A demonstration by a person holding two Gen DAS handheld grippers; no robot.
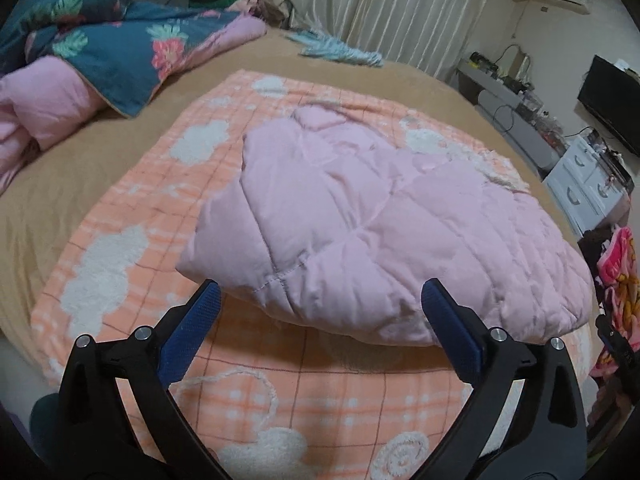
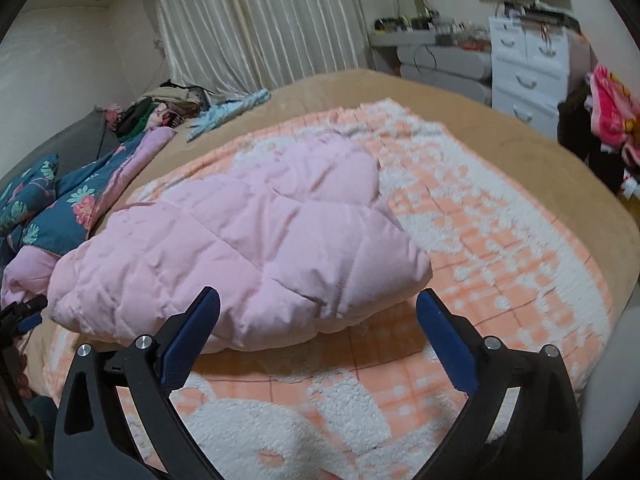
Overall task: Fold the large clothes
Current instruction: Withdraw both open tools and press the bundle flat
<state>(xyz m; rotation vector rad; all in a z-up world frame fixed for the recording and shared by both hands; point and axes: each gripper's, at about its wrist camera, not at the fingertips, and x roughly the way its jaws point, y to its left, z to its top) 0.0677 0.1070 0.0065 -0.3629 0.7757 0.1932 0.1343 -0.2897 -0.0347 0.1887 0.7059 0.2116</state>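
A pale pink quilted garment [image 1: 360, 208] lies folded into a thick bundle on an orange-and-white checked blanket [image 1: 120, 220] spread over the bed. My left gripper [image 1: 320, 288] is open, its blue pads wide apart just short of the bundle's near edge, with nothing pinched between them. In the right wrist view the same pink garment [image 2: 240, 232] rests on the blanket [image 2: 500, 240]. My right gripper [image 2: 318, 296] is open too, its fingers on either side of the bundle's near corner and clear of the cloth.
A blue floral duvet with pink lining [image 1: 120, 40] is heaped at the bed's far left, with a clothes pile [image 2: 168, 108] and a light blue cloth [image 1: 340, 50] behind. White drawers [image 2: 528, 72], a cluttered desk and a bright pink cloth [image 2: 612, 116] stand beyond the right edge.
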